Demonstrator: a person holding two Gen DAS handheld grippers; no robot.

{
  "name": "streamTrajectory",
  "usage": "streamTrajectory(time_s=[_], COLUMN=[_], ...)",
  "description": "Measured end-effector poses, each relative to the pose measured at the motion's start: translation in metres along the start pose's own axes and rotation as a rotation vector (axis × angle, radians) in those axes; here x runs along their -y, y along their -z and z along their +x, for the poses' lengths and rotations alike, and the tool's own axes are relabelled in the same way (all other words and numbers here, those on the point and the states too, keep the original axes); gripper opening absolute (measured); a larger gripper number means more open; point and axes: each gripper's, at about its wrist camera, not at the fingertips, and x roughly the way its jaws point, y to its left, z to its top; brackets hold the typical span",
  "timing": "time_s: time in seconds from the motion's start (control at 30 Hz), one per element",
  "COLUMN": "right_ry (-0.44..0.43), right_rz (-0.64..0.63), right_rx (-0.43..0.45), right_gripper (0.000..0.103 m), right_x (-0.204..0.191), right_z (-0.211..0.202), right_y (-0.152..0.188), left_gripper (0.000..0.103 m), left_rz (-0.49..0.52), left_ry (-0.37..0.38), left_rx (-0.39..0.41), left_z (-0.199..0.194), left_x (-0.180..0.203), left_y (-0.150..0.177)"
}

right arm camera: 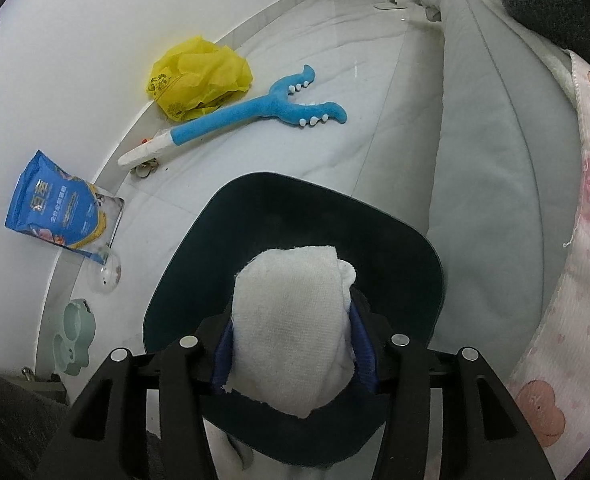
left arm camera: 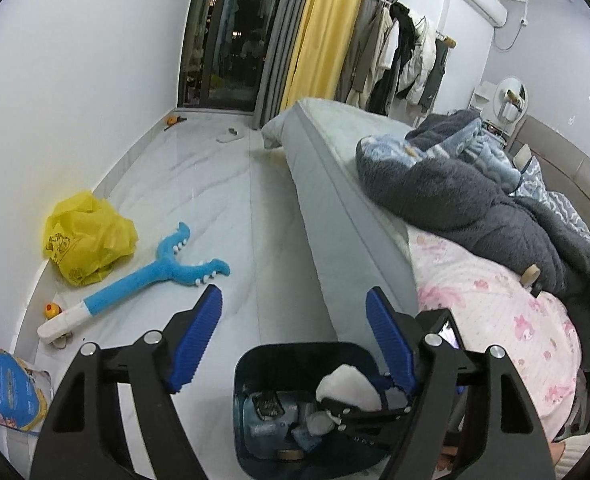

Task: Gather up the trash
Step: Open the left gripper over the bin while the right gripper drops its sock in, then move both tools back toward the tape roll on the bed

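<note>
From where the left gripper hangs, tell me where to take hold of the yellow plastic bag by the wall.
Grip the yellow plastic bag at its raised crumpled top folds, coming from above on the open-floor side. It sits against the wall, so that side is blocked, and the loose peaks probably give the fingers something to pinch.

One bin (right arm camera: 415,264), one tissue wad (right arm camera: 291,320), one yellow bag (right arm camera: 199,76)

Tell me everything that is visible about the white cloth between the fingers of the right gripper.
The white cloth is a soft, woven wipe or tissue wad, folded into a thick rounded pad with frayed, torn edges. It sits between the blue pads of the right gripper, which press its sides. It hangs directly over the open mouth of the dark bin, not yet dropped. The left wrist view shows it just above trash already inside. Faint grey marks show on its face.
</note>
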Motion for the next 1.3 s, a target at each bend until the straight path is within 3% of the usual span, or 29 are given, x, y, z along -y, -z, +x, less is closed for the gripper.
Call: streamTrajectory(time_s=[0.1, 0.27, 0.33, 0.53, 0.83, 1.03, 1.3], right_ry=[-0.006, -0.039, -0.045, -0.082, -0.065, -0.02, 0.034], right_rz=[-0.011, -0.023, -0.03, -0.051, -0.061, -0.027, 0.019], right_rx=[-0.008, 0.014, 0.033, 0.114, 0.264, 0.361, 0.426], right_gripper=[0.059, 0.081, 0.084, 0.087, 0.088, 0.088, 0.089], right_x=[0.0, -0.004, -0.006, -0.002, 0.023, 0.054, 0.1], right_z=[-0.002, -0.014, -0.021, -0.05, -0.098, -0.13, -0.16], right_y=[0.001, 0.001, 0.001, 0.002, 0.008, 0.013, 0.021], left_gripper=[0.076, 0.076, 0.076, 0.076, 0.076, 0.076, 0.077], left_rz=[-0.001, 0.009, 0.007, 0.011, 0.031, 0.044, 0.059], left_ry=[0.005, 0.01, 0.018, 0.046, 0.085, 0.111, 0.152], left_rx=[0.023, 0.059, 0.069, 0.088, 0.099, 0.086, 0.068], left_z=[-0.004, -0.008, -0.008, -0.007, 0.001, 0.011, 0.027], left_x=[0.004, 0.015, 0.019, 0.039, 0.075, 0.099, 0.135], left_y=[-0.004, -0.009, -0.012, -0.017, -0.022, -0.024, -0.028])
